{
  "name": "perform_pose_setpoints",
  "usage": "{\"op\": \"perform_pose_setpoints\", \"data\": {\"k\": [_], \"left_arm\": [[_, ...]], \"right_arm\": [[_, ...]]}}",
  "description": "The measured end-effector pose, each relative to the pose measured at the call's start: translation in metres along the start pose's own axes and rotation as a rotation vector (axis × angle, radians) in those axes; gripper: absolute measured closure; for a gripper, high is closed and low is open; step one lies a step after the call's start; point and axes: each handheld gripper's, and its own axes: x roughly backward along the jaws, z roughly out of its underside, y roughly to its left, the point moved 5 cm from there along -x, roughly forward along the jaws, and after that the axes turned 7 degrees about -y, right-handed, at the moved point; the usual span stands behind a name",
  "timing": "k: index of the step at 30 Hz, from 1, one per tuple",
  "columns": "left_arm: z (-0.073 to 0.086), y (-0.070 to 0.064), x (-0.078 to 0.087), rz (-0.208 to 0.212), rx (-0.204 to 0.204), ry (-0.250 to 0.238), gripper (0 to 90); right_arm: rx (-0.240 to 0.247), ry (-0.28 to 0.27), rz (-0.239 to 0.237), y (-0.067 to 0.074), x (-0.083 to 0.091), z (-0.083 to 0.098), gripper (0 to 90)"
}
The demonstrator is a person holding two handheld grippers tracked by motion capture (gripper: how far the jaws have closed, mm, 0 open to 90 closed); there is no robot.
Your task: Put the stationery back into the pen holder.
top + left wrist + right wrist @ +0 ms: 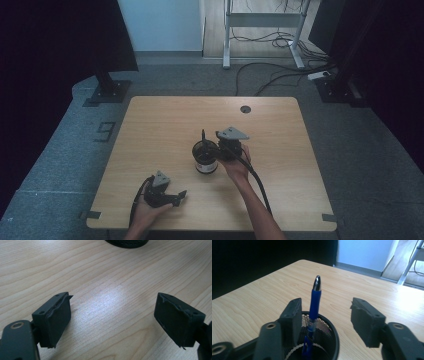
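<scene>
Right claw (325, 322) open, apparently clear of pen (315, 302).

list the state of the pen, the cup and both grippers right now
pen: upright in the cup, free of the jaws
mesh cup: upright on the table
right gripper: open above the cup
left gripper: open, nothing between the jaws

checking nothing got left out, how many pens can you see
1: a blue pen stands upright in the black mesh cup on the table, between the right gripper's open jaws. The cup's depths are partly hidden, so more could lie inside.
</scene>
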Motion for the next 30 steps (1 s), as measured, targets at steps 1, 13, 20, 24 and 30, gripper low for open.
{"op": "perform_pose_setpoints", "data": {"k": [1, 13, 20, 24, 30], "left_arm": [[0.000, 0.000, 0.000, 0.000, 0.000, 0.000, 14.4], [0.000, 0.000, 0.000, -0.004, 0.002, -0.003, 14.4], [0.000, 0.000, 0.000, -0.006, -0.003, 0.001, 14.4], [0.000, 0.000, 0.000, -0.008, -0.008, 0.003, 14.4], [0.000, 0.000, 0.000, -0.009, -0.010, 0.004, 14.5]], "right_arm": [[0.000, -0.003, 0.002, -0.001, 0.002, 0.000, 39.0], [-0.009, -0.027, 0.011, -0.014, 0.036, 0.003, 34.9], [-0.014, -0.033, 0.034, -0.028, 0.062, 0.012, 35.8], [-0.019, -0.021, 0.055, -0.038, 0.078, 0.021, 36.0], [-0.034, -0.015, 0.083, -0.051, 0.100, 0.036, 37.2]]}}
